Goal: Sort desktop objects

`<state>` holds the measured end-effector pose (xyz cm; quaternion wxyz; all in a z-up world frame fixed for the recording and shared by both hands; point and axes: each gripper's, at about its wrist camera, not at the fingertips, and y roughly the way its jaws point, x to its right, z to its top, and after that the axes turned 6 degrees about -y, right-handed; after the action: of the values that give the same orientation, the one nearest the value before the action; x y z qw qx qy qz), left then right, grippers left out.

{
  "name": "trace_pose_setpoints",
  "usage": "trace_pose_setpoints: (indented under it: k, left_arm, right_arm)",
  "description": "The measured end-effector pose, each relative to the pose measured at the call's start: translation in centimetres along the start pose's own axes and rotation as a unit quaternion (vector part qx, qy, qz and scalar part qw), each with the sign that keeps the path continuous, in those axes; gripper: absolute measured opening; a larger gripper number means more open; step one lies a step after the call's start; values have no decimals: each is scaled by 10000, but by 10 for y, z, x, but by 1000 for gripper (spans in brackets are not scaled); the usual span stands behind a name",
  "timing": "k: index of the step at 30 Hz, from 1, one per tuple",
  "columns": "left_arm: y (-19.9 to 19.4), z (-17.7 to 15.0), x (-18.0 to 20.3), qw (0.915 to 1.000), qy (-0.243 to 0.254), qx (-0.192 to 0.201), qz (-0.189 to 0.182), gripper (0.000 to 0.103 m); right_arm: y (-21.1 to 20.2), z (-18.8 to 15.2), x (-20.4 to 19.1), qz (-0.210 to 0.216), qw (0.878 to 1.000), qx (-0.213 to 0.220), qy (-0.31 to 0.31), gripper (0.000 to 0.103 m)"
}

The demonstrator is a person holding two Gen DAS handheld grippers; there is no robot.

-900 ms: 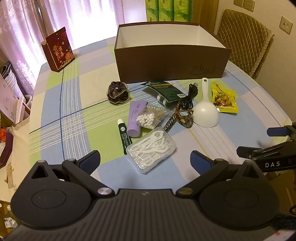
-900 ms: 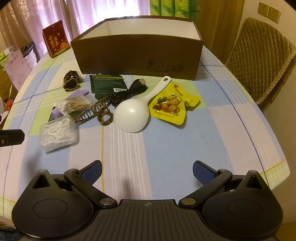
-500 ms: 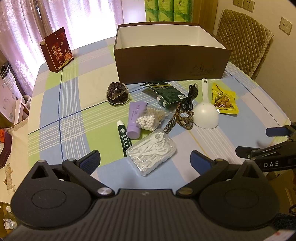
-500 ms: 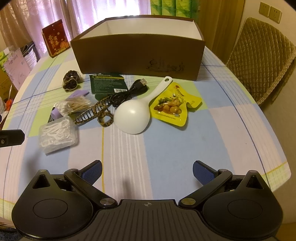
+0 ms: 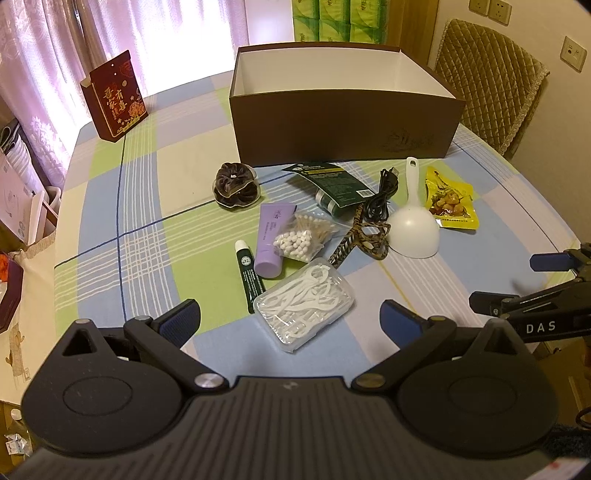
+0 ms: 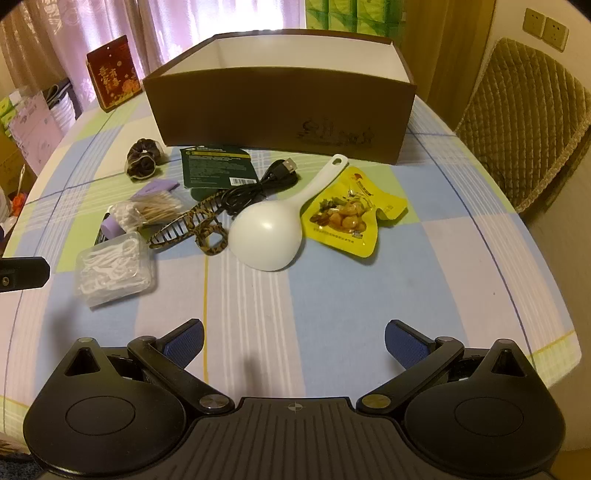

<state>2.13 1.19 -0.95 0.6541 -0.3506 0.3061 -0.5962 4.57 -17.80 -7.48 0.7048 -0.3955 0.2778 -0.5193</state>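
An open brown box (image 5: 343, 125) (image 6: 280, 110) stands at the back of the checked table. In front of it lie a dark scrunchie (image 5: 235, 184), a green packet (image 5: 332, 181), a black cable (image 5: 384, 195), a white scoop (image 5: 413, 229) (image 6: 269, 232), a yellow snack bag (image 5: 450, 199) (image 6: 351, 214), a purple tube (image 5: 273, 240), cotton swabs (image 5: 303, 236), a leopard hair clip (image 5: 364, 240), a green tube (image 5: 248, 275) and a clear floss-pick box (image 5: 304, 304) (image 6: 112, 267). My left gripper (image 5: 290, 319) is open and empty, just short of the floss box. My right gripper (image 6: 293, 338) is open and empty, near the table's front edge.
A red gift bag (image 5: 114, 99) stands at the far left of the table. A quilted chair (image 5: 491, 85) is behind the box at the right. Green tissue packs (image 5: 340, 18) sit behind the box. The right gripper's fingers also show at the right edge of the left wrist view (image 5: 535, 291).
Both views have shifted only slightly; the objects sit a touch lower in the left view. Both grippers stay open and nothing on the table has moved.
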Motion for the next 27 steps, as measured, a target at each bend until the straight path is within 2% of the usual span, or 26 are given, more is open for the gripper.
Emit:
trace_pose_setpoints:
  k: [27]
  left_arm:
    - [9, -7, -4, 9999, -101, -74, 4, 102]
  right_arm:
    - [5, -2, 10, 68, 9999, -91, 38, 101]
